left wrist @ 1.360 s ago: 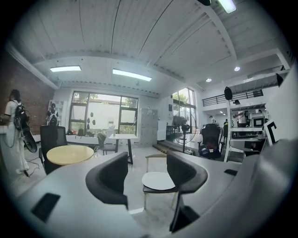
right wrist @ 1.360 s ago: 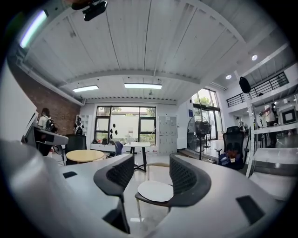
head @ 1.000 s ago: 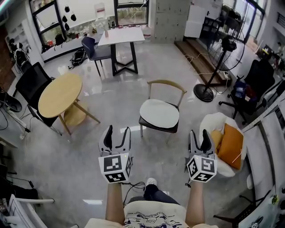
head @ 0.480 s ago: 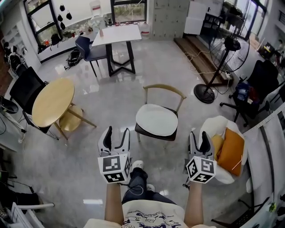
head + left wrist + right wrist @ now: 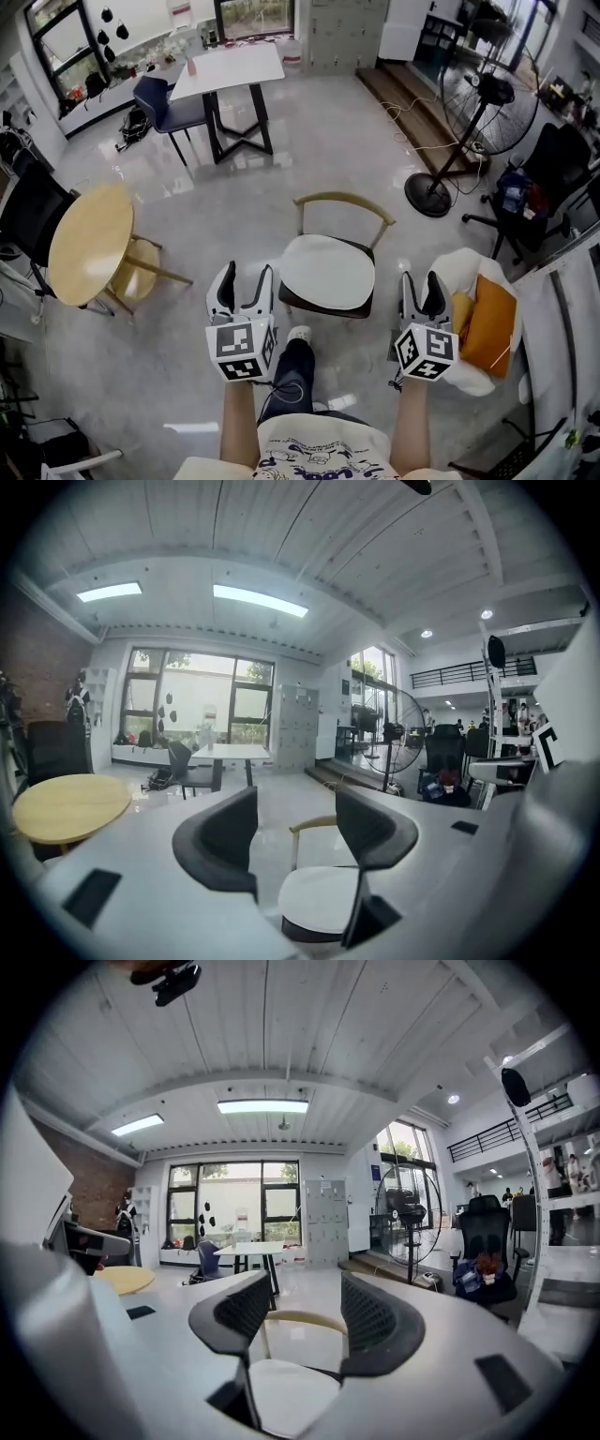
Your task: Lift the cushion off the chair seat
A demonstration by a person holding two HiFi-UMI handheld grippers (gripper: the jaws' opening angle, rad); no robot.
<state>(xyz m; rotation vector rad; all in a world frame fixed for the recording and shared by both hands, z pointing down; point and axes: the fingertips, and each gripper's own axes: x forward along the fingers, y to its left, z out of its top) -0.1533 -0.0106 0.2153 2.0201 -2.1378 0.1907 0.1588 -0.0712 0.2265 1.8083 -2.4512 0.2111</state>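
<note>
A round white cushion (image 5: 328,272) lies on the dark seat of a chair (image 5: 343,201) with a curved wooden back, just ahead of me. My left gripper (image 5: 246,279) hangs open to the left of the seat's front edge, nothing between its jaws. My right gripper (image 5: 421,285) is open too, to the right of the seat, and holds nothing. In the left gripper view the cushion (image 5: 319,900) shows low between the open gripper's (image 5: 294,829) jaws, some way off. The right gripper view has the cushion (image 5: 292,1389) below its gripper (image 5: 298,1314) and the wooden chair back (image 5: 302,1318) between the jaws.
A white armchair (image 5: 457,267) with an orange pillow (image 5: 490,324) stands close at the right. A round wooden table (image 5: 80,243) and black chair sit at the left. Farther off are a white table (image 5: 229,67), a blue chair and a standing fan (image 5: 486,90). My leg and shoe (image 5: 298,334) are below.
I have walked toward the chair: it and its cushion have come nearer and lower in the head view. Both grippers stay open and level on either side.
</note>
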